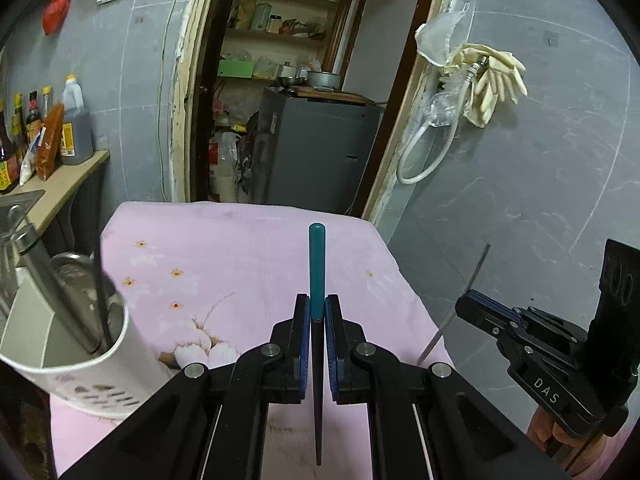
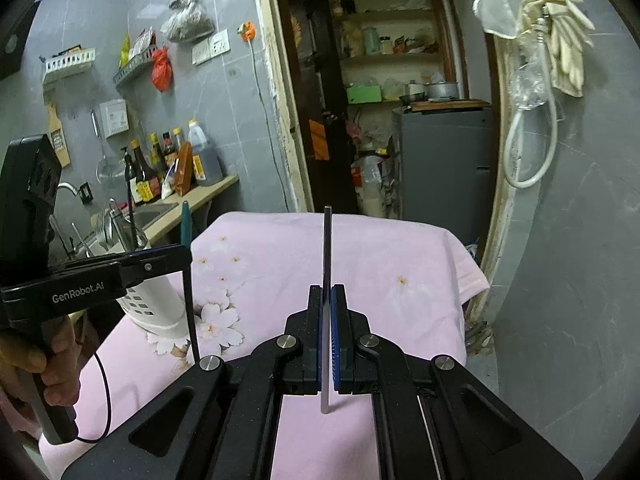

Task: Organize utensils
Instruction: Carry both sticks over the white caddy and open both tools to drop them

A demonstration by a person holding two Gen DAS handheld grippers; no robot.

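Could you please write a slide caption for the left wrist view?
Left gripper shut on a teal-handled chopstick above the pink floral tablecloth, white utensil holder at left.

**Layout of the work area**

The cloth-covered table point(image 2: 360, 248) stands before a doorway point(image 2: 384, 80). The utensil holder point(image 1: 76, 344) sits on the table's left side, with utensils point(image 1: 60, 280) in it. Left of the table runs a counter point(image 2: 200, 196) bearing bottles point(image 2: 168, 164); a sink point(image 2: 156, 210) is set in it.

Your teal-handled black chopstick point(image 1: 317, 276) stands nearly upright, your thin metal chopstick point(image 2: 327, 256) likewise to its right, and the white holder point(image 1: 68, 360) with steel utensils point(image 1: 52, 284) leans far left.
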